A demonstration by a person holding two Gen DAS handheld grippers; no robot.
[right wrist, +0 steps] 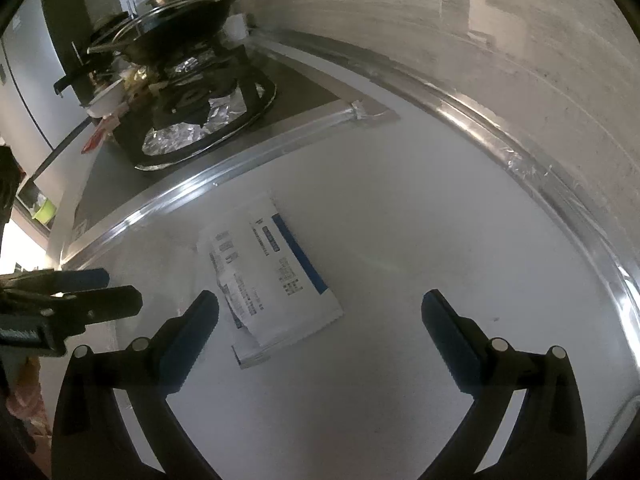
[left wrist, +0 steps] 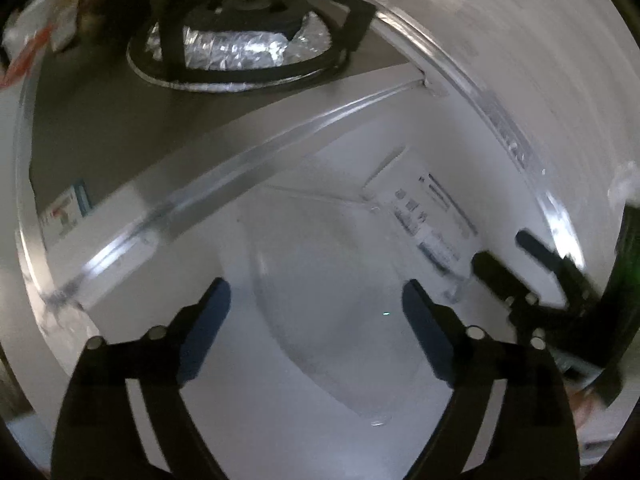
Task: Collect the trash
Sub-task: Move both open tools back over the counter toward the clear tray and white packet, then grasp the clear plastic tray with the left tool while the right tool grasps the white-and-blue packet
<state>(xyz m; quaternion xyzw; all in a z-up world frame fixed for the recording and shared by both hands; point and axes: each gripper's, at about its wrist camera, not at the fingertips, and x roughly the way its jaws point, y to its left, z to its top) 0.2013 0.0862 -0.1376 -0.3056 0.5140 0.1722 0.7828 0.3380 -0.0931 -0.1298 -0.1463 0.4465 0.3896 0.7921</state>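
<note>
1. Tongs: two pairs in all; the left tongs [left wrist: 316,316] stand spread wide and released, hovering above a clear plastic cup [left wrist: 336,320] that lies on its side on the white table [left wrist: 248,420], and nothing is gripped between the blue pads
2. Right tongs [right wrist: 320,320] are likewise spread and released, holding nothing, hanging just over the table [right wrist: 400,240]
3. Trash: one white paper packet [right wrist: 276,276] with a blue stripe and printed text lies flat on the table, its near edge between and just ahead of the right tongs' fingers; in the left wrist view the same packet [left wrist: 432,216] lies beyond the cup, just beside it
4. Each pair shows in the other's view: the right tongs [left wrist: 532,264] at the right edge near the packet, the left tongs [right wrist: 92,292] at the left edge
5. One stove burner [right wrist: 200,116] ringed with crinkled foil sits past a metal strip at the table's far edge, and one dark pan [right wrist: 176,28] rests on a second burner behind it
</note>
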